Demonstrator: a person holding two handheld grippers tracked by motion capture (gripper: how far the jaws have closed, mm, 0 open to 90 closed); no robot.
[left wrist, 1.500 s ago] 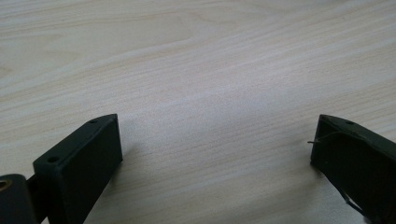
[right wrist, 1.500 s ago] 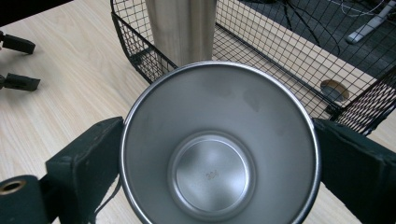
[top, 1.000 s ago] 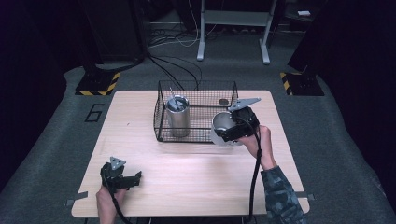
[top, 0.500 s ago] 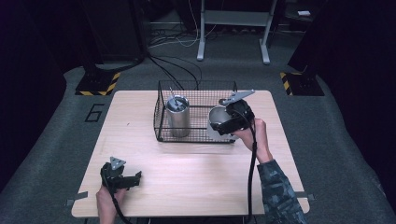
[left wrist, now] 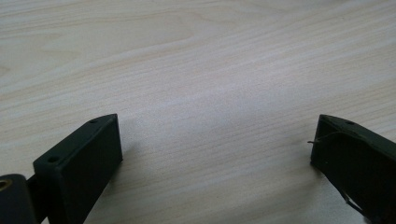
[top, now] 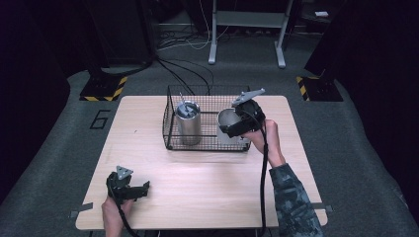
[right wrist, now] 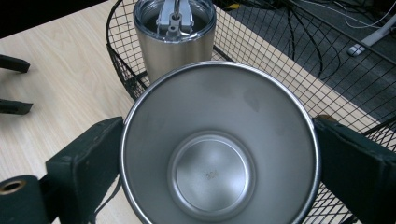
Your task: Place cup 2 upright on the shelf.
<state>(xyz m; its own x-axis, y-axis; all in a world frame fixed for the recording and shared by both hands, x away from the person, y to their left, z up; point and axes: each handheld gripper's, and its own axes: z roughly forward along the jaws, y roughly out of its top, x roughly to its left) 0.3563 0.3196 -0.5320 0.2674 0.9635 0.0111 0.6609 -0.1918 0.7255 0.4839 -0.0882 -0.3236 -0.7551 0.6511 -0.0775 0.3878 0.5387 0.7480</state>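
A black wire basket (top: 170, 118) stands at the back middle of the wooden table (top: 207, 182). A lidded steel tumbler (top: 188, 123) stands upright in the basket's left part. My right gripper (top: 230, 128) is shut on an open steel cup (top: 225, 118), holding it at the basket's right end. In the right gripper view the cup (right wrist: 219, 116) sits between both jaws, mouth toward the camera and empty, with the tumbler (right wrist: 175, 42) and basket (right wrist: 289, 60) behind it. My left gripper (top: 141, 188) rests open near the front left edge, with bare wood (left wrist: 187, 70) between its jaws.
Cables and a metal stand's feet lie on the grey floor beyond the table. Yellow-black striped blocks sit on the floor at both back corners. A person's right forearm (top: 291, 197) crosses the table's right side. The left gripper's jaws (right wrist: 14, 85) show far off in the right gripper view.
My right gripper has carried the cup leftward and farther back, over the basket's right end. The left gripper has stayed put.
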